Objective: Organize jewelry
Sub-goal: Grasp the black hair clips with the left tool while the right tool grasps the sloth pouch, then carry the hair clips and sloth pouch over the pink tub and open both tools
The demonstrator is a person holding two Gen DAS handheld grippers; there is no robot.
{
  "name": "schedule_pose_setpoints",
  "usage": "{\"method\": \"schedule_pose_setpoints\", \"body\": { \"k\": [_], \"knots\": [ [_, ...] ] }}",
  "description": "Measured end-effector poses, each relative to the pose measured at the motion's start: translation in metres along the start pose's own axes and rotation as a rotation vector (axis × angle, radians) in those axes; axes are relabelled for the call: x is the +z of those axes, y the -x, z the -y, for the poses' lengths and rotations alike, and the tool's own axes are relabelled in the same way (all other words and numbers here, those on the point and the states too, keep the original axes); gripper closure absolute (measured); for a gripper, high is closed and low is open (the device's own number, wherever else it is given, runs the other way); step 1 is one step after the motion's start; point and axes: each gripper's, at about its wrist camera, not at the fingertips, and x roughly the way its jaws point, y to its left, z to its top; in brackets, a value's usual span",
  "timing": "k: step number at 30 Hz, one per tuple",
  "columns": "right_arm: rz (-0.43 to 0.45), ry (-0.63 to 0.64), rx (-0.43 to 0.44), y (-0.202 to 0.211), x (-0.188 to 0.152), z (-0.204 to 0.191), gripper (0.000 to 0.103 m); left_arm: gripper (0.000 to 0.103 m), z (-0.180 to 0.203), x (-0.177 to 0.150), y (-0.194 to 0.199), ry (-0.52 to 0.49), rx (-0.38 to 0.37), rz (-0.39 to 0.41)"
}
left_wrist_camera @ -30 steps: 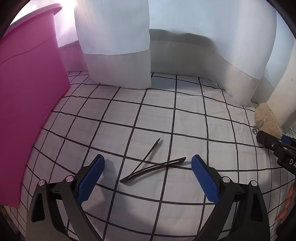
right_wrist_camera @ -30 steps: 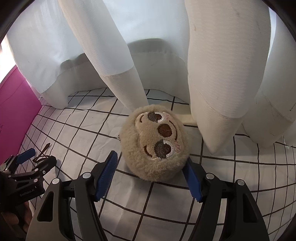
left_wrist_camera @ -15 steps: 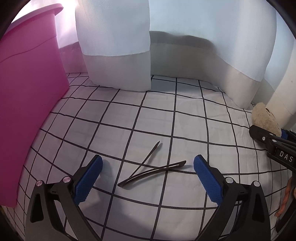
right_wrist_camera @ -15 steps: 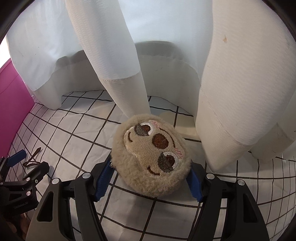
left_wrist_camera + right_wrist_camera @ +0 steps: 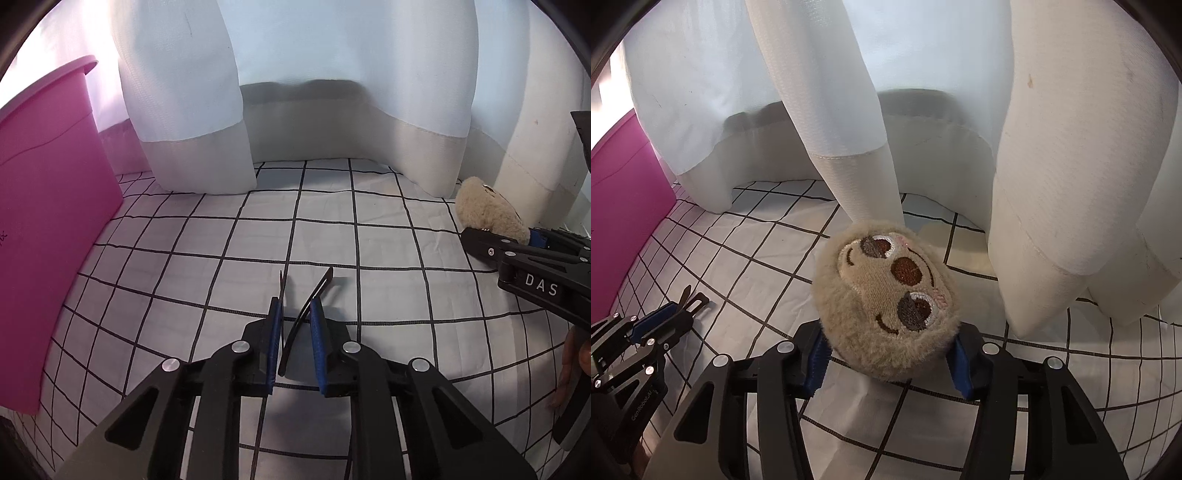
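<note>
While the left gripper (image 5: 294,345) pinches a thin, stiff hair clip (image 5: 303,320) mid-length, the right gripper (image 5: 888,363) is closing on a soft, compressible plush charm (image 5: 886,306).

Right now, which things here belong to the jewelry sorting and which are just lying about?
Belongs to the job:
- hair clip, in the left tool
- plush charm, in the closing right tool
- pink bin, probably

Lying about:
- checked cloth
- white curtain

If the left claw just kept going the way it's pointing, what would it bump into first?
Probably the checked cloth just ahead, since the left claw, shut on a thin dark hair clip, points downward; the white curtain hangs farther back.
</note>
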Motion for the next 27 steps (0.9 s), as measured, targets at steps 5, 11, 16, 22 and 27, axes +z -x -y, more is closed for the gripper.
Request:
{"method": "schedule_pose_setpoints", "body": {
  "k": [5,11,16,22,27],
  "knots": [
    [0.02,-0.007,0.031,0.014,-0.005,0.012,0.053,0.088,0.001,-0.002,0.008,0.017,0.005,-0.014],
    [0.037,-0.006,0.057,0.035,-0.012,0.014,0.053,0.088,-0.006,-0.003,0.018,0.055,-0.001,-0.008],
    [0.05,0.0,0.083,0.05,-0.017,0.016,0.053,0.088,-0.008,-0.008,0.036,0.101,-0.011,0.014],
    [0.066,0.017,0.119,0.079,-0.026,0.015,0.053,0.088,-0.008,-0.012,0.058,0.123,0.024,0.031],
    [0.089,0.061,0.147,0.114,-0.03,0.011,0.053,0.088,-0.005,-0.011,0.087,0.146,0.048,0.049]
  ]
}}
